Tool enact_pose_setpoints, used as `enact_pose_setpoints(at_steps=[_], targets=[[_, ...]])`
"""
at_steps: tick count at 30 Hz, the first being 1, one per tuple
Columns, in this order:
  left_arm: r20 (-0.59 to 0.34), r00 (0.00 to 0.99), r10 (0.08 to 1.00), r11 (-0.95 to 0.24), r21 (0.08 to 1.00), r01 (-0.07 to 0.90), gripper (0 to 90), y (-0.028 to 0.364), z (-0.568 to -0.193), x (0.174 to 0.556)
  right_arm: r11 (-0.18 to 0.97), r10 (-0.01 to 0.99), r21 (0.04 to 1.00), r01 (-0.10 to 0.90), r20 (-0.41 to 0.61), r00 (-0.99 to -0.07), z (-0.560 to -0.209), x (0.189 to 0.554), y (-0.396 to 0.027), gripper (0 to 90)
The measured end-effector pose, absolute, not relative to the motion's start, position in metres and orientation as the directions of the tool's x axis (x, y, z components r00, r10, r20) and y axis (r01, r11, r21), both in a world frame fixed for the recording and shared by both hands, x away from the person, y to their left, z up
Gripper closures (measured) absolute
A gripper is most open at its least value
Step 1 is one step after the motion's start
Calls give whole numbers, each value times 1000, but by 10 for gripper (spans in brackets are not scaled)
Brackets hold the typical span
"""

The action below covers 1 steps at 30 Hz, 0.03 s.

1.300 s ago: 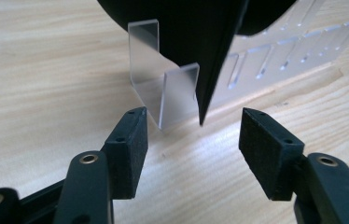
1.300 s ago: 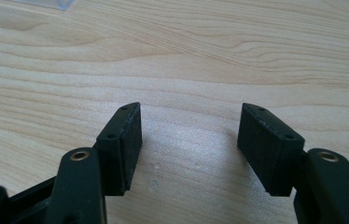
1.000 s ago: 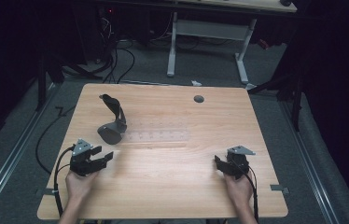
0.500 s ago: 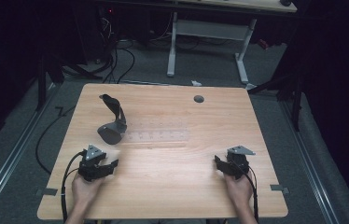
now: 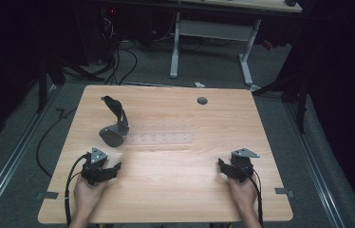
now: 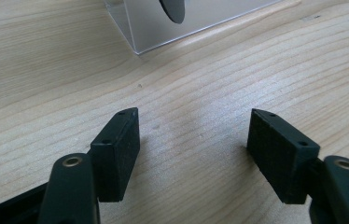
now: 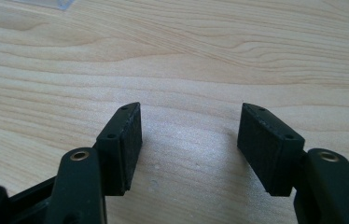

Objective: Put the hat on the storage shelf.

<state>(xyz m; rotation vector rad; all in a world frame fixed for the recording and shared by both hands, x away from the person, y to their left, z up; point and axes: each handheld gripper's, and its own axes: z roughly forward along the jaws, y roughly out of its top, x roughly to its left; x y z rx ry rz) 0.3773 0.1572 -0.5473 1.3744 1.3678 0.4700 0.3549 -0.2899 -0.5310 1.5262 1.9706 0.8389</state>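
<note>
On a pale wooden table (image 5: 175, 190) over grey carpet, dark room, left claw (image 6: 193, 140) just widened, right claw (image 7: 189, 135) spread, both empty.

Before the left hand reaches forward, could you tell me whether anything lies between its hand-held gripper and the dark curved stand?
Nothing visible does. The left hand-held gripper rests open with bare table ahead; the dark curved stand sits beyond, beside a clear plastic strip.
</note>
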Motion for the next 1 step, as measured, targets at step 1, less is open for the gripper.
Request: enact_pose_setpoints(at_steps=[1], targets=[[-396, 259, 881, 251, 856, 452, 337, 157, -547, 377, 179, 970, 732, 658, -20, -241, -531, 355, -290, 403]])
